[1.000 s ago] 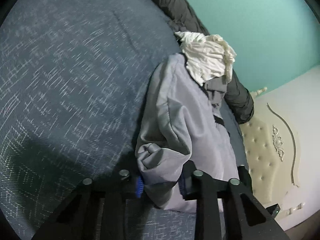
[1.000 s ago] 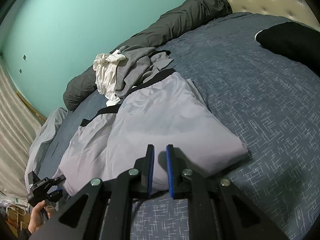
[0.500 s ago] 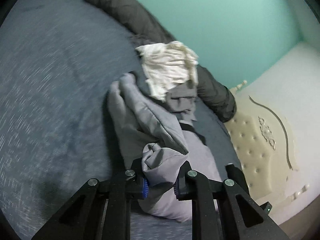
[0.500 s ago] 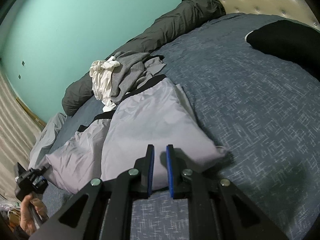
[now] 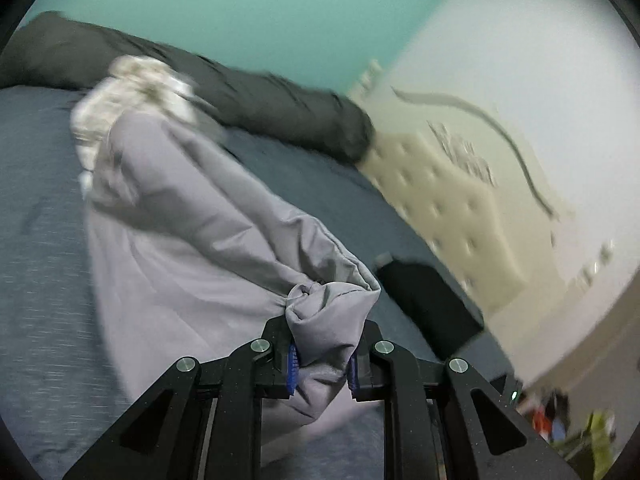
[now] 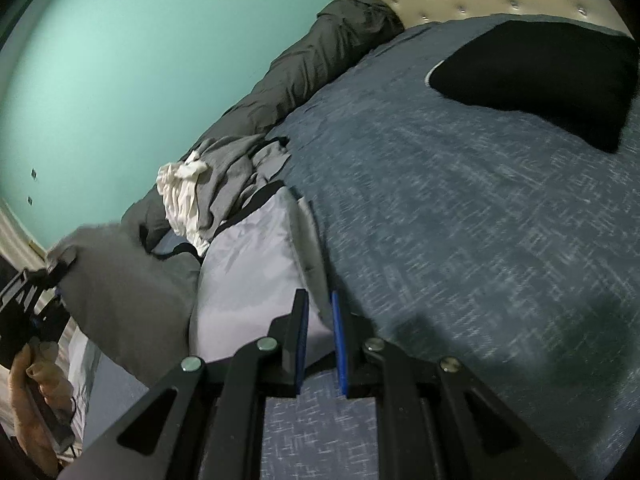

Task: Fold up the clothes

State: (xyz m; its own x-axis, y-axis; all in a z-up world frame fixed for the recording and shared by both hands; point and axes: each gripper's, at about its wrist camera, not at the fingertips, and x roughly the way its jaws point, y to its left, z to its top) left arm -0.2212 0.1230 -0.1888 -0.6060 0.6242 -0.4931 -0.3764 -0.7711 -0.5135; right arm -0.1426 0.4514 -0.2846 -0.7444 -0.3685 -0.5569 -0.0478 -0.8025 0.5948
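A light grey garment lies on the blue bedspread. My right gripper is shut on its near edge, with cloth pinched between the blue pads. My left gripper is shut on a bunched end of the same garment, which it holds off the bed so the cloth hangs stretched back toward the clothes pile. In the right wrist view that raised fold hangs at the left, beside the left gripper and the hand that holds it.
A pile of white and grey clothes lies behind the garment. A dark rolled duvet runs along the teal wall. A black folded item sits near the tufted cream headboard. Clutter shows on the floor.
My left gripper closed on the garment's end, then lifted and swung it up and across, raising that half off the bed. The right gripper shifted slightly, still holding the near edge.
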